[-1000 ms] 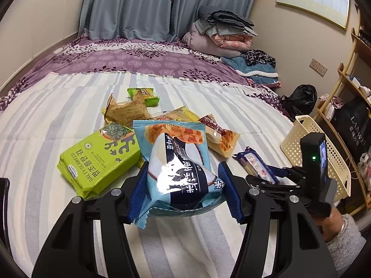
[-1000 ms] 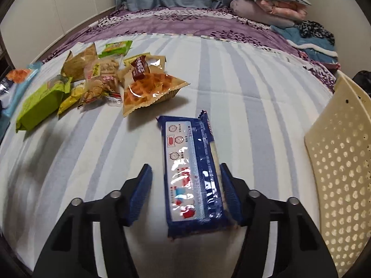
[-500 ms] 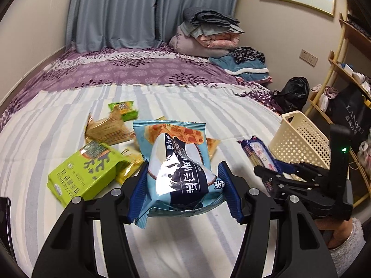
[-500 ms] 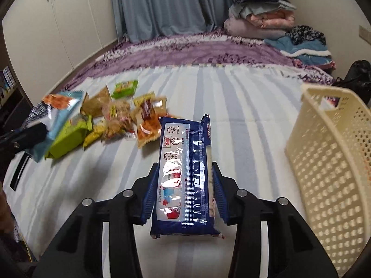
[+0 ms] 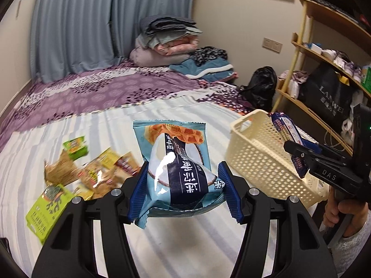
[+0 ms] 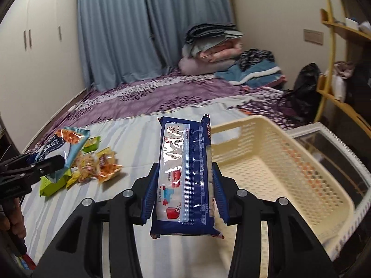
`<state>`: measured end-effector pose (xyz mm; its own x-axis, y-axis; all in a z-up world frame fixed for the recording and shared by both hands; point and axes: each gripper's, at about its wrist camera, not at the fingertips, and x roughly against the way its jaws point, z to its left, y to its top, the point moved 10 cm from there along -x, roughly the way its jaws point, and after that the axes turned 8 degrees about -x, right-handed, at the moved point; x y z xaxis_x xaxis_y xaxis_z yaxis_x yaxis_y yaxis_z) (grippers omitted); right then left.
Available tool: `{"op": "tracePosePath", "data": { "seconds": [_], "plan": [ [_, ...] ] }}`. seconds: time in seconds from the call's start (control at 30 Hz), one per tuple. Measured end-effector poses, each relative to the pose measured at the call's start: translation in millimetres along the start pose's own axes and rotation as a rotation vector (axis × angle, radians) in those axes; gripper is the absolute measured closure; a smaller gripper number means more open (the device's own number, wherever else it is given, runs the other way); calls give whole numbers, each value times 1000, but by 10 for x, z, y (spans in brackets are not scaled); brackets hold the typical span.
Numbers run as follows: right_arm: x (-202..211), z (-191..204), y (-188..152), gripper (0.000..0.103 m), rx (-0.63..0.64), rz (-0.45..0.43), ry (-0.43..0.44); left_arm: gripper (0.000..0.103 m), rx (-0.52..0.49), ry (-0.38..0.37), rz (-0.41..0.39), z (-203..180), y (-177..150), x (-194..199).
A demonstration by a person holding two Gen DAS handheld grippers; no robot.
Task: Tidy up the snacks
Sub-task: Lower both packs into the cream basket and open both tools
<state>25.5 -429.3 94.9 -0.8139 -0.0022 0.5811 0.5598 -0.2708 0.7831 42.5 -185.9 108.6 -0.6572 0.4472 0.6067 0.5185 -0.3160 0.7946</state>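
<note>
My left gripper (image 5: 183, 190) is shut on a light blue waffle snack bag (image 5: 176, 169), held above the striped bed. My right gripper (image 6: 184, 192) is shut on a long dark blue biscuit pack (image 6: 185, 178), held upright beside the cream perforated basket (image 6: 278, 171). In the left wrist view the right gripper (image 5: 299, 155) with the blue pack (image 5: 285, 129) hangs over the basket (image 5: 257, 157) at the right. In the right wrist view the left gripper (image 6: 49, 161) with the light blue bag (image 6: 59, 146) is at the far left. The basket looks empty inside.
A pile of loose snacks (image 5: 97, 173) lies on the bed at the left, with a green seaweed pack (image 5: 46, 208) and a small green packet (image 5: 75, 147). Folded bedding (image 5: 167, 44) is at the back. A wooden shelf (image 5: 324, 74) stands right of the bed.
Both grippers rose off the bed with their packs and swung right toward the basket. The right gripper's jaws closed on the blue biscuit pack and lifted it.
</note>
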Motion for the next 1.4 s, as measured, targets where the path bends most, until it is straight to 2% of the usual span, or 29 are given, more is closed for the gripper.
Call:
{"op": "tracePosePath", "data": {
  "seconds": [0.2,0.33,0.4,0.5,0.83,0.97,1.03,1.07,1.1,1.13,1.3,1.4],
  "plan": [
    [73,-683,-69,59,-65,12,-108,43,-72,-89,-2,-543,249,-167],
    [29,-993,-189,59,-109,41,-150,42,-123,-118,-2,-850,387,-301],
    [2,-1083,-217,58,-133,48,-158,43,-142,-132,-3,-987,451,-360],
    [-4,-1209,-223,51,-170,39,-157,42,-169,-155,-1,-1191,546,-459],
    [52,-1369,-240,50,-204,0,-172,42,-223,-219,25,-1694,723,-826],
    [78,-1396,-241,41,-218,-18,-171,42,-207,-268,57,-1848,745,-1032],
    [98,-1392,-231,41,-207,-27,-182,35,-188,-310,82,-1931,742,-1134],
    [115,-1386,-229,41,-201,-31,-188,25,-183,-315,82,-1963,752,-1164],
    [124,-1383,-225,41,-195,-34,-194,17,-183,-312,75,-1973,766,-1180],
    [130,-1384,-225,40,-193,-36,-197,15,-189,-301,64,-1979,784,-1188],
    [152,-1389,-215,39,-207,-40,-199,15,-204,-245,52,-1844,796,-1162],
    [143,-1327,-185,39,-209,-45,-188,15,-177,-224,57,-1696,787,-1143]
  ]
}}
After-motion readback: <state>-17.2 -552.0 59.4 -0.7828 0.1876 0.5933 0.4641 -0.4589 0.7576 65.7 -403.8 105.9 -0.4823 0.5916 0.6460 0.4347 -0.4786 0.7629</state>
